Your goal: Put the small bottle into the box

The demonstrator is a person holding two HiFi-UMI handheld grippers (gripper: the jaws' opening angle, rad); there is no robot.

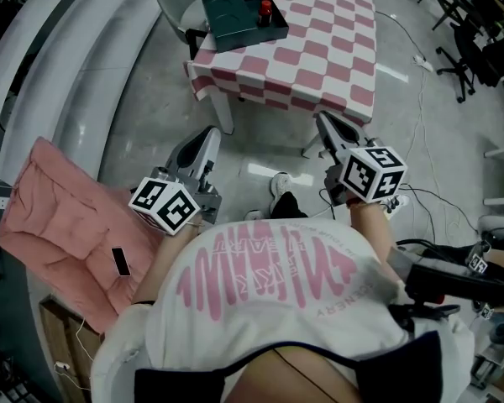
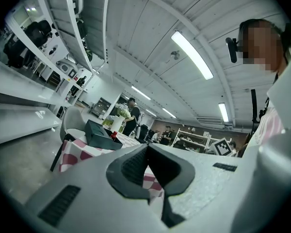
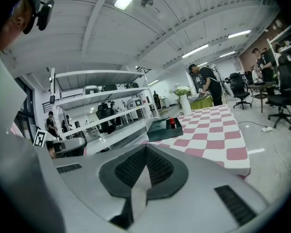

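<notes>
Both claws hang low in front of the person, well short of the checkered counter (image 1: 328,65). Left claw (image 1: 208,134): tips pinched together, nothing in it. Right claw (image 1: 322,121): pressed tight too, and empty. Over at the counter's left edge, the small bottle (image 1: 265,10), red on top, stands inside the dark green box (image 1: 228,23).

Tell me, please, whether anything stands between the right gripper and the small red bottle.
Nothing visible does. Open floor separates the right gripper from the checkered table, where the small bottle stands at the dark box, apparently already inside it.
</notes>
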